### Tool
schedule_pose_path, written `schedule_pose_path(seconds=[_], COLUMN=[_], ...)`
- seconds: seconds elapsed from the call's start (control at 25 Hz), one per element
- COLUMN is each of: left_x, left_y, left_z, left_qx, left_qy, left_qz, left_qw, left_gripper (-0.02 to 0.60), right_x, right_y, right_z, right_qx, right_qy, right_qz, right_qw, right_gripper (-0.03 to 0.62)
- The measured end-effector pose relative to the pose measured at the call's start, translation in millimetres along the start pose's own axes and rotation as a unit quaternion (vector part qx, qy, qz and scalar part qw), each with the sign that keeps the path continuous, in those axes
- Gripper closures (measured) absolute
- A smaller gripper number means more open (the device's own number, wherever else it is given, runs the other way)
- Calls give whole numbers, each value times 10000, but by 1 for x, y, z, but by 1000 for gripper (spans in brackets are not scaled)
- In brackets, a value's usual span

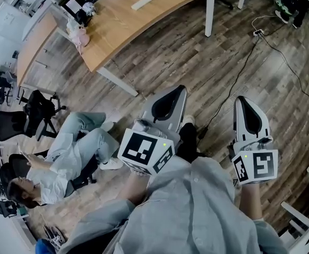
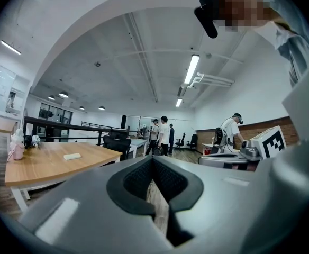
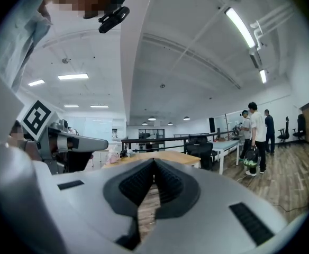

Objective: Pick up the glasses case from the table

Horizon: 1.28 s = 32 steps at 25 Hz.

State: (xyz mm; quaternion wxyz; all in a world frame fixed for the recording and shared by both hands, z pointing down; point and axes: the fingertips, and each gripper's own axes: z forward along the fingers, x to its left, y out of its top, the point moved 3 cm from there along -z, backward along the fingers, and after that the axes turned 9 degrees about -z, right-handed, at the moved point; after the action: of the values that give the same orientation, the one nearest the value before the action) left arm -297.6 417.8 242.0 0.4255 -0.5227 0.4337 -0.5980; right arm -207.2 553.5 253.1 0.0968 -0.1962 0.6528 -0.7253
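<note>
Here, both grippers hang over the wooden floor [image 1: 160, 73], well short of the tabletop [image 1: 160, 20]. The left gripper [image 1: 181, 91] has its fingers pressed together with nothing between them, and the right gripper [image 1: 243, 100] is the same. The glasses case [image 1: 142, 2], pale and oblong, lies flat on the tabletop's bare wood, well apart from both grippers.

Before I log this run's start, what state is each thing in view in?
left gripper, jaws shut, nothing between them, pointing level
right gripper, jaws shut, nothing between them, pointing level
glasses case, lying flat on the table, untouched, well away from both grippers
</note>
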Motion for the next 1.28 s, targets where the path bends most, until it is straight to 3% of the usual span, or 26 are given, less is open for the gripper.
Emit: schedule_pose_path(seconds=[0.44, 0.76, 1.28], left_x=[20, 60, 149], left_y=[6, 29, 63], left_z=[61, 127, 227], left_qx=[4, 61, -33], left_qy=[-179, -249, -201], left_qz=[-103, 43, -42], left_qw=[9998, 9997, 9998], left_gripper=[580, 580, 580], right_x=[-40, -73, -117], right_y=[-7, 1, 13], right_z=[39, 117, 249], right_qx=[146, 122, 129], right_qy=[-145, -61, 80], right_qz=[-75, -147, -302], right_qw=[9998, 9998, 9994], right_gripper=[594, 594, 594])
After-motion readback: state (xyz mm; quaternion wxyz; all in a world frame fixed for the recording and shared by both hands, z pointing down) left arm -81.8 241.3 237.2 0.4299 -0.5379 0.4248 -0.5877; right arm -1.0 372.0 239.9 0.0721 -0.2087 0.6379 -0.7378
